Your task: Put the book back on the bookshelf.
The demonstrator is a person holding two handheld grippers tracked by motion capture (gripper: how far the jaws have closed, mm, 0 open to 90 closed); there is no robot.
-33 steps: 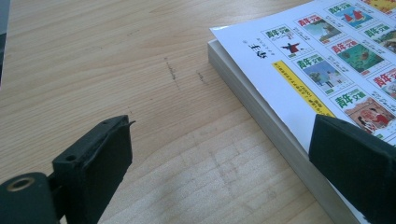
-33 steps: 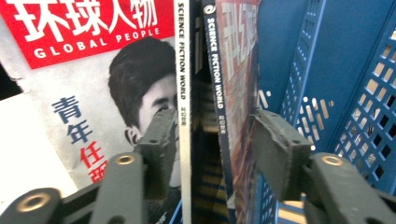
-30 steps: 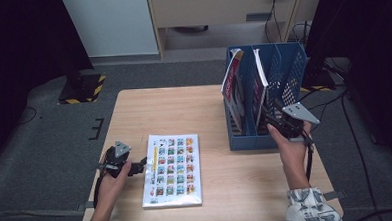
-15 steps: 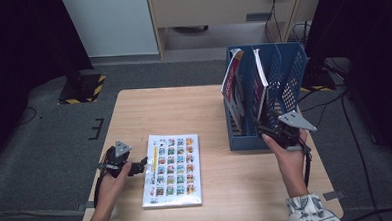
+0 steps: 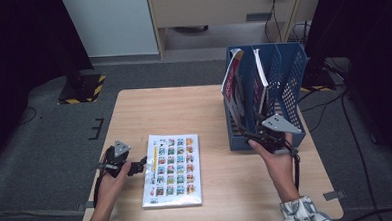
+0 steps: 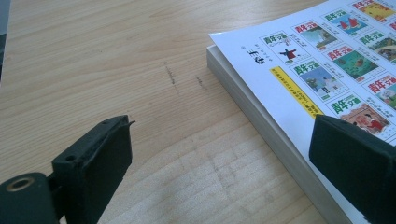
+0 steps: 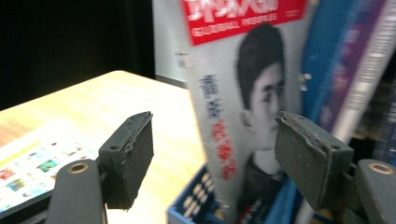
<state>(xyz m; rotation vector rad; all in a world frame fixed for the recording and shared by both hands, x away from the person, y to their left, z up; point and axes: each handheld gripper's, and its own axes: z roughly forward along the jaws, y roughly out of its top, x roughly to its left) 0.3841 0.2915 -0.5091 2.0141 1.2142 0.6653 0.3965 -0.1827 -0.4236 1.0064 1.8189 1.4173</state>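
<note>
The magazine [image 7: 243, 126] I am working at stands upright at the near left end of the blue file rack [image 5: 287, 71], its cover with a red title band and a portrait leaning a little toward the table's middle; in the high view it shows as the leftmost thing in the rack [image 5: 233, 84], with more books standing behind it. My right gripper [image 5: 265, 133] sits just in front of the rack's near wall, and in the right gripper view its jaws straddle the magazine's lower edge with clear gaps on both sides, so nothing is gripped; the jaws have just been opening and then easing in a little. Out to the left, a thick book [image 5: 172, 169] with a grid of small colour pictures on its white cover lies flat on the wooden table [image 5: 184, 106], well apart from the rack. My left gripper [image 5: 136, 165] rests low on the table just beside that book's left edge, jaws wide apart: one pad [image 6: 100, 158] hangs over bare wood and the other over the cover's corner, neither pressing on it.
</note>
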